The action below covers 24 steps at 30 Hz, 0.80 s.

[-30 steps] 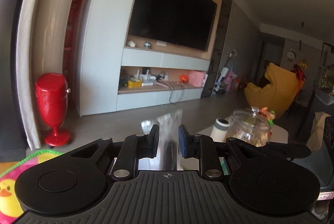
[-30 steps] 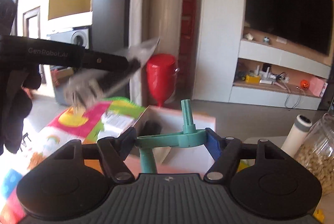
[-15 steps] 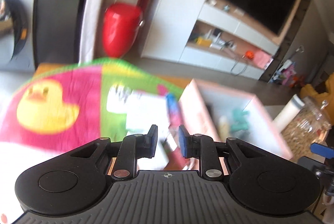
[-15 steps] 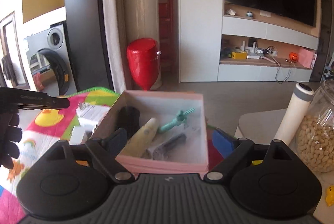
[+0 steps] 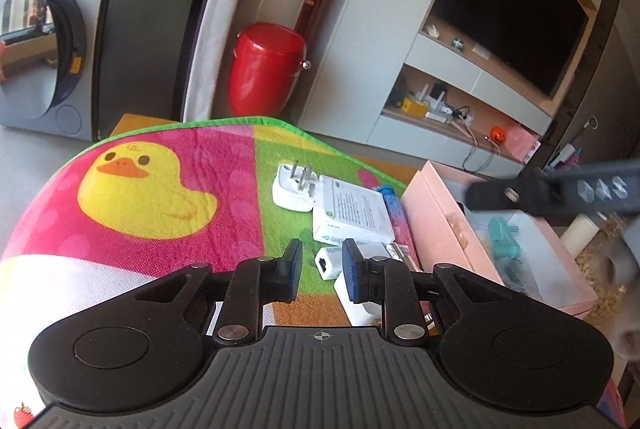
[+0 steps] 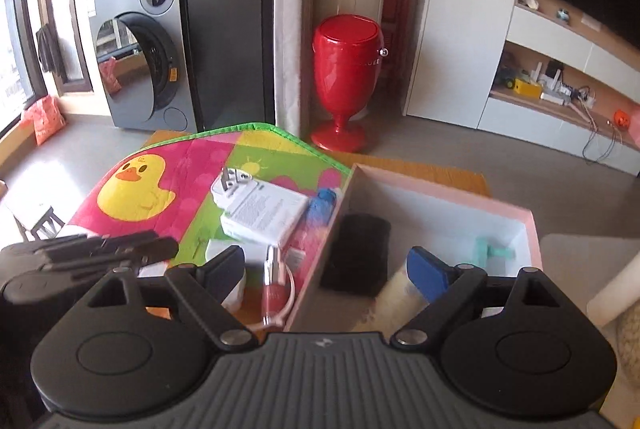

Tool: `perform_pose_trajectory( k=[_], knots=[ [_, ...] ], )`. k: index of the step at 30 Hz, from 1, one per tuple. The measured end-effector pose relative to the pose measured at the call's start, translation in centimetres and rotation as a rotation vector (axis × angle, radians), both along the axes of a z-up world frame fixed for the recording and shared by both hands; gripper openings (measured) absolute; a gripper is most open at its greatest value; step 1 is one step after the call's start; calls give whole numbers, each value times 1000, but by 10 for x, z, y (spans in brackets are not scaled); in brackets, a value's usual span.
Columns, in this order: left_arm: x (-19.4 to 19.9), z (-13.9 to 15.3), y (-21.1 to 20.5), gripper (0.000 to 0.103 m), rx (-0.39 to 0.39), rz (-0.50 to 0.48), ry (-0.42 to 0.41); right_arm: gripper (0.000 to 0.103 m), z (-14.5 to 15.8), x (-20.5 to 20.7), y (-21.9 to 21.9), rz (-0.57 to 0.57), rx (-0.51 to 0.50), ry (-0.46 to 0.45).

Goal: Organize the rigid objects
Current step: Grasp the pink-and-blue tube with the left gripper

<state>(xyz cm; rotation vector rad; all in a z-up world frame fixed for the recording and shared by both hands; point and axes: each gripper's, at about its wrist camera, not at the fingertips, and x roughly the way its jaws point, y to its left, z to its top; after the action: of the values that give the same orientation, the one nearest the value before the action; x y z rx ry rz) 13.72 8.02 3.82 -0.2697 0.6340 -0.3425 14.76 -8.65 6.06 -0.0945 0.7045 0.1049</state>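
A pink open box (image 6: 440, 189) (image 5: 440, 213) holds a black object (image 6: 358, 253), a cream tube (image 6: 396, 303) and a teal plastic piece (image 6: 490, 251) (image 5: 502, 237). On the duck mat (image 5: 160, 197) lie a white plug adapter (image 5: 294, 189) (image 6: 230, 185), a white flat charger box (image 5: 352, 213) (image 6: 268, 213), a small white connector (image 5: 326, 263) and a blue-pink item (image 6: 320, 205). My left gripper (image 5: 322, 265) hovers over the small connector, jaws narrowly apart and empty. My right gripper (image 6: 326, 271) is open wide and empty above the box's left wall.
A red pedestal bin (image 6: 346, 69) stands behind the mat, a washing machine (image 6: 140, 49) at left. A red-white cable item (image 6: 274, 289) lies by the box. A jar of nuts (image 5: 604, 269) and a white cylinder (image 6: 616, 293) stand at right.
The left gripper let go of its clear object and swung down over the mat. The right gripper dropped the teal piece into the box, opened wide and shifted left.
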Motion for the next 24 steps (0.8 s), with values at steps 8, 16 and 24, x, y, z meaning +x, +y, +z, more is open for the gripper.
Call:
perform_pose_trajectory(
  k=[8,16,24],
  knots=[
    [14,-5,49,24,-70,76,68,50,-27,137,68,-18,44,132],
    [16,-15,82,24,-118,120,77,25,-73,164,81,-81,-225,202],
    [22,-4,45,24,-119,-24,36,25,-34,102,46,110,38,371]
  ],
)
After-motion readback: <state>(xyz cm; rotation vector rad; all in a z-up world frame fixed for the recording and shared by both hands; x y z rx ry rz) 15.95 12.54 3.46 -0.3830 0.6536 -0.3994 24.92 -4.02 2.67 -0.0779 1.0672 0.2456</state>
